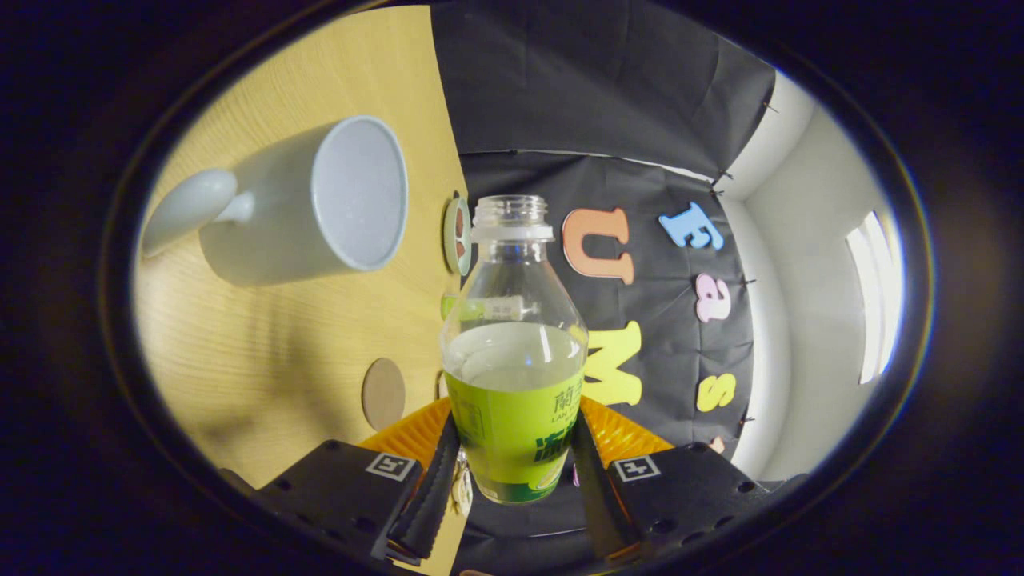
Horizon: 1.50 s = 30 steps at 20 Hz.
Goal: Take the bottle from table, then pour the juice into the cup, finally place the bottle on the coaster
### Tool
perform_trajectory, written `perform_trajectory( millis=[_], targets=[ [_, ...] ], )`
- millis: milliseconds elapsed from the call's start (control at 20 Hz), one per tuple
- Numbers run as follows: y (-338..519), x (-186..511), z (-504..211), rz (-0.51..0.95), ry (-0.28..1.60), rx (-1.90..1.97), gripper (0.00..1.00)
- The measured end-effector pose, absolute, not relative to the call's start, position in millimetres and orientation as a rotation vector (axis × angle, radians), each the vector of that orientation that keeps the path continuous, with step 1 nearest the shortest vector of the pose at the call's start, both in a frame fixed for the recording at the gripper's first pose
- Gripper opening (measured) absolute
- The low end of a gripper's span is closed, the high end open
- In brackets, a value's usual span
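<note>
Cup (308, 204) is being seen beyond the left finger on the wooden table (264, 352), its open rim facing the bottle (514, 352); a round coaster (383, 394) is lying nearer. The uncapped bottle is being clamped between both fingers of the gripper (512, 472), by the table's edge.

Tool (512, 472) rolled sideways, fingers apparently clamped on something

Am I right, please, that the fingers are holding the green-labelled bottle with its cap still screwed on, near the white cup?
Not quite: the bottle has no cap; its mouth is open in the gripper view. The fingers do grip it, with the white cup nearby.
</note>
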State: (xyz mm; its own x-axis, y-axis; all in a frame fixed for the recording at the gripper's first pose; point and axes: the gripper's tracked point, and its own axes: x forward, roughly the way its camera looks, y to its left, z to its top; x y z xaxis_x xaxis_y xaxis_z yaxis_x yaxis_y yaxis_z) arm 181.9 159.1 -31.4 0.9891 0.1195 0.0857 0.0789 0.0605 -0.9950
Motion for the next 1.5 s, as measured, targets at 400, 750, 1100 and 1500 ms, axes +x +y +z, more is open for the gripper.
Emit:
perform_trajectory(
  millis=[400, 750, 1100, 1500],
  targets=[
    [159, 180, -27, 0.014, -0.208, -1.633, 0.75],
    [163, 178, -15, -0.007, -0.250, -1.706, 0.75],
    [159, 179, -1, -0.038, -0.274, -1.757, 0.75],
    [158, 177, 9, -0.050, -0.296, -1.803, 0.75]
  ],
)
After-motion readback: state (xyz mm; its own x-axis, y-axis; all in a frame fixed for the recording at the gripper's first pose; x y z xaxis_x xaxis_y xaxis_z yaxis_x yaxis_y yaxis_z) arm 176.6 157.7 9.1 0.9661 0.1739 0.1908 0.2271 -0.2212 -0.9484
